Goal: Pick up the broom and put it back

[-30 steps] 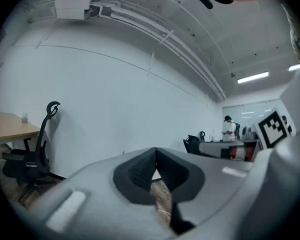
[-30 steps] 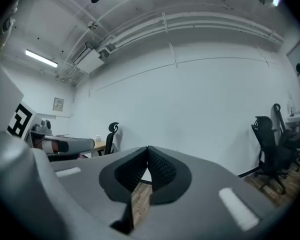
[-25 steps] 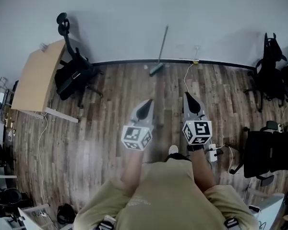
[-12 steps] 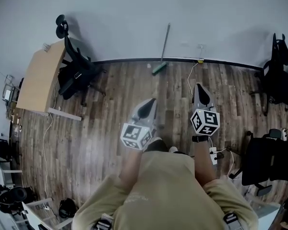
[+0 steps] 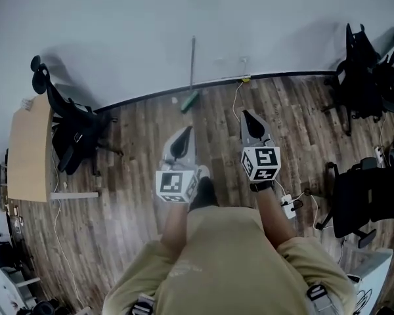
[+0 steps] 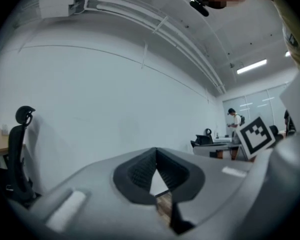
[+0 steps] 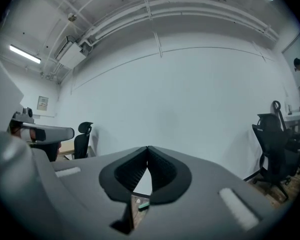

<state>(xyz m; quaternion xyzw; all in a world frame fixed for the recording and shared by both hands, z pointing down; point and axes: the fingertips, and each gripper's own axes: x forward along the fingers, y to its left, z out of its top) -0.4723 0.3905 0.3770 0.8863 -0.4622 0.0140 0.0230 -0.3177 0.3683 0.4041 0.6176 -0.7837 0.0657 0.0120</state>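
The broom (image 5: 191,77) leans against the white wall, its green head (image 5: 189,101) resting on the wood floor by the black baseboard. Both grippers are held out level in front of the person, short of the broom and apart from it. My left gripper (image 5: 183,137) points toward the wall just below the broom head; its jaws meet at the tips (image 6: 156,151) with nothing between them. My right gripper (image 5: 249,118) is to the right of the broom, also shut and empty (image 7: 148,149). In the right gripper view the green broom head (image 7: 144,204) shows low through the gap under the jaws.
A black office chair (image 5: 72,133) and a wooden desk (image 5: 29,149) stand at the left. More black chairs sit at the right (image 5: 361,64) (image 5: 368,202). A white cable (image 5: 236,100) and a power strip (image 5: 289,206) lie on the floor. A person (image 6: 235,124) stands far off.
The person has walked toward the wall, carrying both grippers forward. The broom now sits closer and further left in the head view. Both grippers stayed shut.
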